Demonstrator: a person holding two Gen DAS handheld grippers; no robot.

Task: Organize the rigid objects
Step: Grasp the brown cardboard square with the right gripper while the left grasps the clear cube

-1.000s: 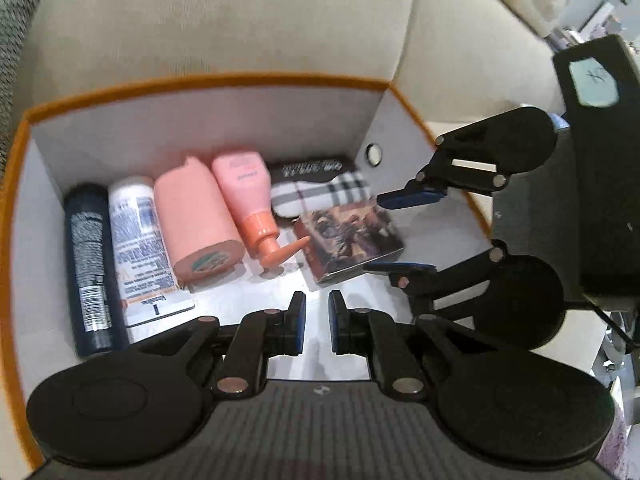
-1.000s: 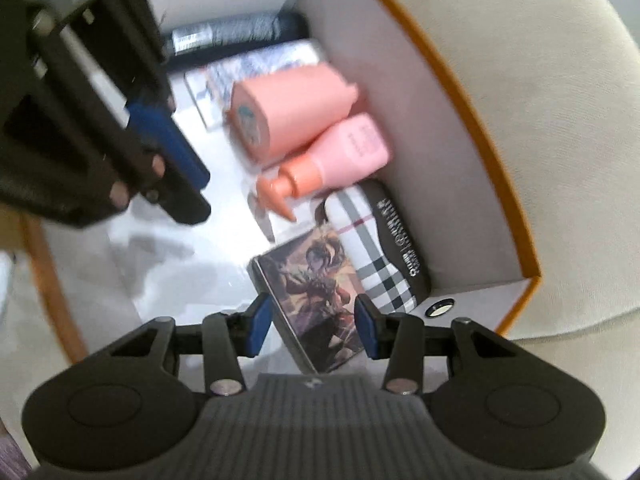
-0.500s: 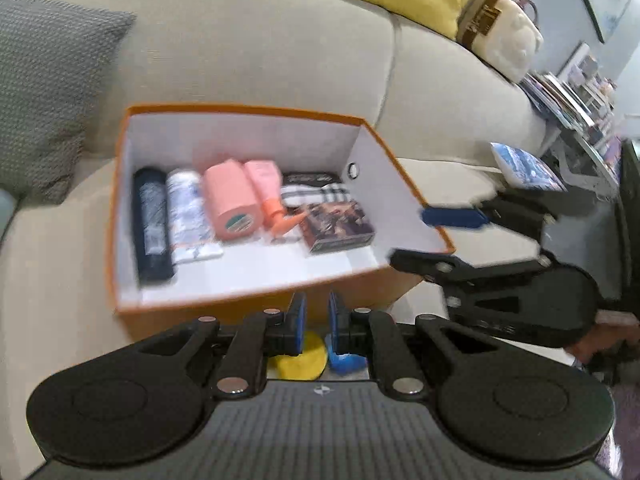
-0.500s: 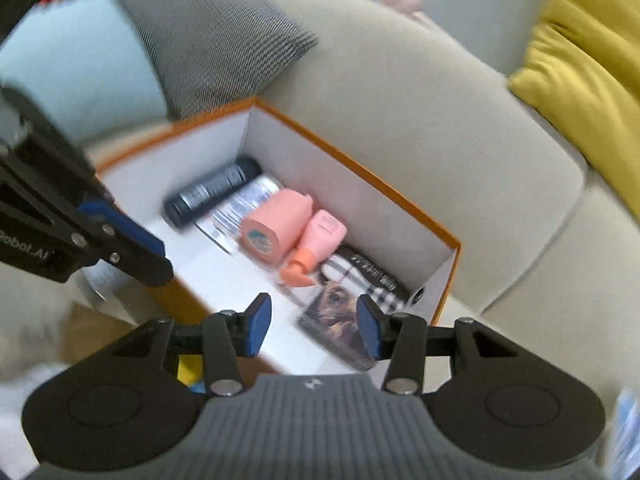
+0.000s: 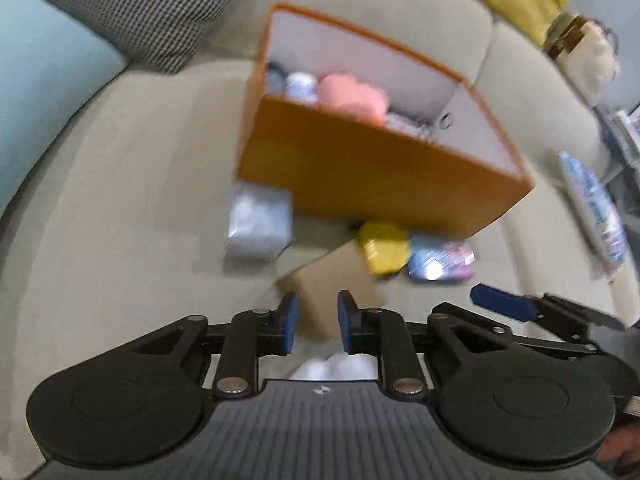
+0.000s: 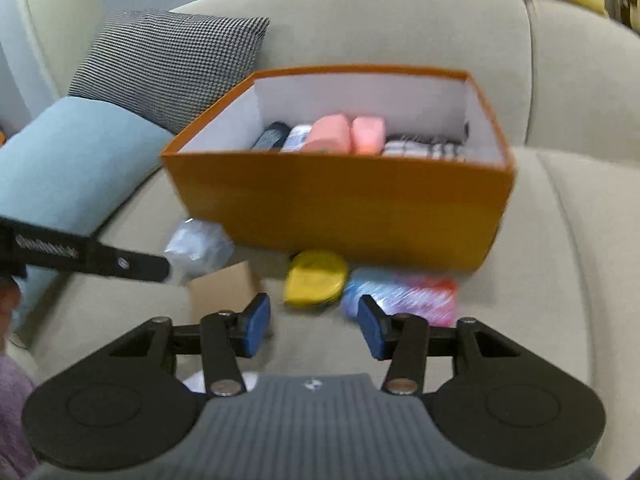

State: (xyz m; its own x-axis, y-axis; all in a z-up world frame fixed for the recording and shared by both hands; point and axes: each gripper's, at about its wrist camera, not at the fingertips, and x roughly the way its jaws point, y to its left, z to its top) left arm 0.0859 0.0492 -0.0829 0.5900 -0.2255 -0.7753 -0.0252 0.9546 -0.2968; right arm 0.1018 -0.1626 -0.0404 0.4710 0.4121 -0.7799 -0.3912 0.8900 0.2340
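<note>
The orange box [image 6: 340,208] on the sofa holds bottles in a row. In front of it lie a silver pack [image 6: 198,246], a cardboard box [image 6: 224,292], a yellow case [image 6: 316,278] and a blue-pink packet [image 6: 404,294].

Soft, even indoor light fills both views, with only a faint shadow on the sofa under the orange box [image 6: 340,204] and no hard glare apart from a bright glint on the blue packet [image 5: 438,262] just in front of it. Motion blur smears the box and everything around it, worst in the left wrist view, while each claw stays sharp. Fisheye distortion bends the cushions beyond the box toward dark corners.
</note>
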